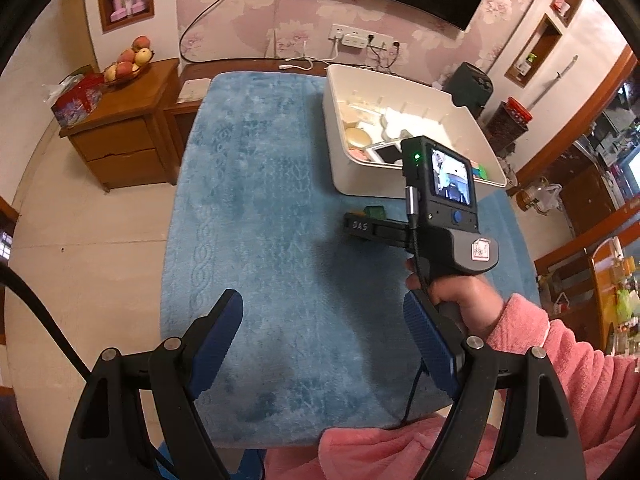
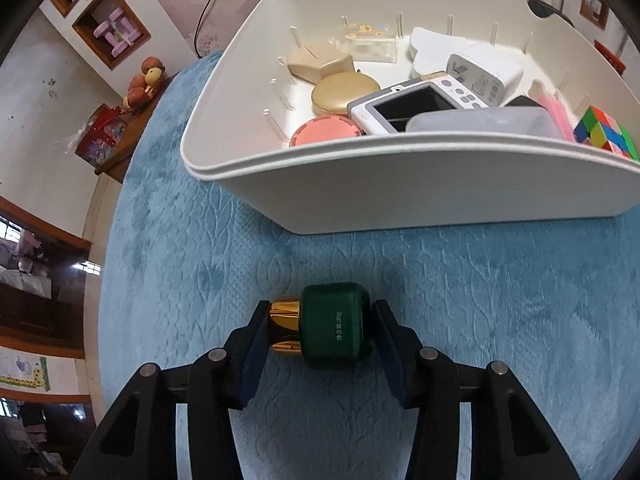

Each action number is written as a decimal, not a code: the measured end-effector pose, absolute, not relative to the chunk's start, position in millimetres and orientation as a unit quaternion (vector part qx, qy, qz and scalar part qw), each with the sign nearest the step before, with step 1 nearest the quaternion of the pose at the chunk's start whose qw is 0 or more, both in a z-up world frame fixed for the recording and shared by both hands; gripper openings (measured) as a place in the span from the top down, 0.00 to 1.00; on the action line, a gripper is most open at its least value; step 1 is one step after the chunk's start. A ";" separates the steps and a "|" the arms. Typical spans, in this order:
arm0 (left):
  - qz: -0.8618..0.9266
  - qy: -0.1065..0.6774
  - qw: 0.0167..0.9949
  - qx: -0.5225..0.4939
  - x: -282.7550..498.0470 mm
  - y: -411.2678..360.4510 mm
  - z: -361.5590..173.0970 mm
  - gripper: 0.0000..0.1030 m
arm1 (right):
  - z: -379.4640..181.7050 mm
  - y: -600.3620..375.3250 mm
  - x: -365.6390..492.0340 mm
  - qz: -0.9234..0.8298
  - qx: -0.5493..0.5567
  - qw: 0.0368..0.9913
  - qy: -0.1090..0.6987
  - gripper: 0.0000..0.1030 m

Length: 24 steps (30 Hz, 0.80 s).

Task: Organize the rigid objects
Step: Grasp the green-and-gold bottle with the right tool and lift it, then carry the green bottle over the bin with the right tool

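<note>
My right gripper [image 2: 320, 326] is clamped on a small green jar [image 2: 335, 325] with a gold cap [image 2: 285, 328]. The jar lies on its side, one pad against the cap and the other against its base, at the surface of the blue mat [image 2: 480, 320]; I cannot tell whether it is lifted clear. It sits just in front of the white bin [image 2: 400, 196], outside the near wall.

Inside the bin I see a pink round lid [image 2: 326, 130] against the near wall, a round gold compact [image 2: 345, 93] behind it, a beige case [image 2: 320, 62] further back, a white compact camera [image 2: 416, 106] beside the compact, a frosted plastic box [image 2: 484, 120] overlapping the camera, a white charger [image 2: 484, 74] behind that, and a Rubik's cube [image 2: 606, 132] at the bin's right end.

My left gripper [image 1: 320, 344] hangs over the mat [image 1: 260, 200], fingers spread wide with nothing between them, well in front of the bin [image 1: 348, 168]. From that view the right gripper [image 1: 362, 224] reaches toward the bin's near wall, held by a hand [image 1: 464, 300] in a pink sleeve [image 1: 560, 360], with a corner of the jar [image 1: 376, 213] showing behind its finger.
</note>
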<state>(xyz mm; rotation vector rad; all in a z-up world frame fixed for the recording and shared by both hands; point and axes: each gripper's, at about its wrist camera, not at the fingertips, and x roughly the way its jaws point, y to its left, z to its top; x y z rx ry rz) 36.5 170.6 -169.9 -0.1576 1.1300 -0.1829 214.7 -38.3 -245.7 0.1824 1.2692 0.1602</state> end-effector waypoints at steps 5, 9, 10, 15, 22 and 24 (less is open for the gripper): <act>-0.103 0.525 0.842 -0.075 39.7 160.2 -161.8 0.18 | -242.3 -42.7 202.2 0.089 0.101 0.786 0.603 0.51; -0.120 0.513 0.847 -0.077 42.8 149.4 -152.1 0.18 | -229.5 -47.2 191.3 0.105 0.100 0.784 0.603 0.51; -0.123 0.510 0.848 -0.077 43.2 147.3 -150.2 0.18 | -225.8 -49.7 189.2 0.106 0.096 0.782 0.606 0.51; -0.143 0.493 0.855 -0.079 49.2 130.3 -137.0 0.18 | -200.0 -57.3 179.0 0.128 0.084 0.789 0.595 0.51; -0.164 0.463 0.866 -0.095 56.3 109.1 -118.5 0.18 | -146.5 -81.5 175.9 0.135 0.052 0.819 0.556 0.51; -0.171 0.454 0.869 -0.102 57.5 103.4 -113.4 0.15 | -134.6 -90.2 179.4 0.132 0.047 0.825 0.547 0.51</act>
